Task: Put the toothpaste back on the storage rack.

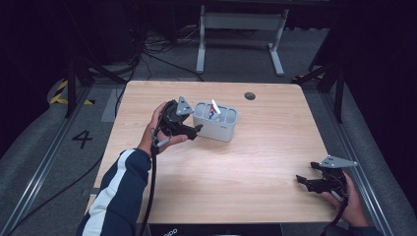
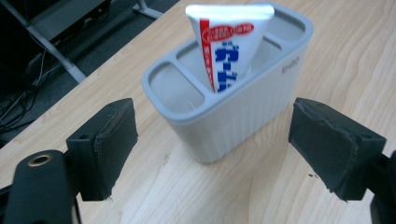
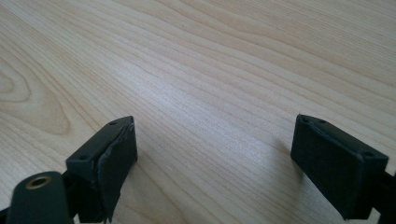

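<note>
1. Holder [image 1: 215,121], pale grey and ribbed, stands upright on the table [image 1: 246,162], left of centre toward the far edge. A toothpaste tube [image 1: 213,109], white with red and blue print, stands in its middle compartment, leaning slightly; the compartments on either side look empty.
2. Nearest the viewer, the right gripper [image 1: 307,183] rests low by the table's near right corner, held in the right hand [image 1: 351,204]. Its fingers [image 3: 109,158] stand wide apart over bare wood, with nothing between them.
3. Farther in, the left hand [image 1: 156,130], in a dark sleeve with a white stripe, holds the left gripper [image 1: 196,129] just beside the holder's left end.
4. In the left gripper view, its fingers [image 2: 109,142] are spread wide, pointing at the holder [image 2: 233,107], which stands just ahead of them and apart from both pads. The tube [image 2: 231,46] rises above the rim.
5. Beyond the table lie grey floor, cables and a white frame [image 1: 241,34].
</note>
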`<act>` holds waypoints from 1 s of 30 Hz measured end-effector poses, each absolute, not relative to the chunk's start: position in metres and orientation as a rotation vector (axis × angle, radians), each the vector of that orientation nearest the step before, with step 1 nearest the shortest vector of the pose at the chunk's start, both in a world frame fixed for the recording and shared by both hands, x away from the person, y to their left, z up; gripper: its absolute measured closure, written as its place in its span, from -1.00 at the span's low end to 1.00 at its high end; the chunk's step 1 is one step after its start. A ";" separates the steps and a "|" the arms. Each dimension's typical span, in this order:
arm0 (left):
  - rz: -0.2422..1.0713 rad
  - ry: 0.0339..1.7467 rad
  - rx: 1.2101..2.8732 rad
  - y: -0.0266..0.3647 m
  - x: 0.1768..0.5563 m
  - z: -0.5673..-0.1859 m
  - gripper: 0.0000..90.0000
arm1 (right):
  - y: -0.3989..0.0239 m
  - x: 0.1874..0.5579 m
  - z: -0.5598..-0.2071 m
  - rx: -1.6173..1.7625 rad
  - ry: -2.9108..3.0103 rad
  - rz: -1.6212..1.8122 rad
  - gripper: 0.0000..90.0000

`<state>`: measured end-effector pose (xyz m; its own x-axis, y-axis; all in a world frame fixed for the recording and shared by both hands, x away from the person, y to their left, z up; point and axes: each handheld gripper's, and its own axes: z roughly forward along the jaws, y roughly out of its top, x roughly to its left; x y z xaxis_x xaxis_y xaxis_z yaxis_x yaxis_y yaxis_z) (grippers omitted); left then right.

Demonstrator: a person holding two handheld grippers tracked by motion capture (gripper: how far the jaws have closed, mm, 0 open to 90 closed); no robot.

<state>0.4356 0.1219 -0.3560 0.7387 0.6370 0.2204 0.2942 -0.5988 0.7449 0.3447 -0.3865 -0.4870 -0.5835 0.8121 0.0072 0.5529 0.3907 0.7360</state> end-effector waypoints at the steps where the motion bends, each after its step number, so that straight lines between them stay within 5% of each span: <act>1: 0.619 0.695 2.228 0.124 0.434 -0.357 -0.64 | -0.386 0.345 -0.487 1.184 2.300 1.015 -0.67; 30: 0.647 0.716 2.380 0.174 0.382 -0.407 -0.62 | -0.386 0.345 -0.487 1.184 2.300 1.014 -0.67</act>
<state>0.3824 0.1741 -0.4069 0.7402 0.6120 0.2787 0.3383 -0.6971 0.6322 0.3448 -0.3864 -0.4870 -0.5835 0.8121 0.0067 0.5528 0.3911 0.7359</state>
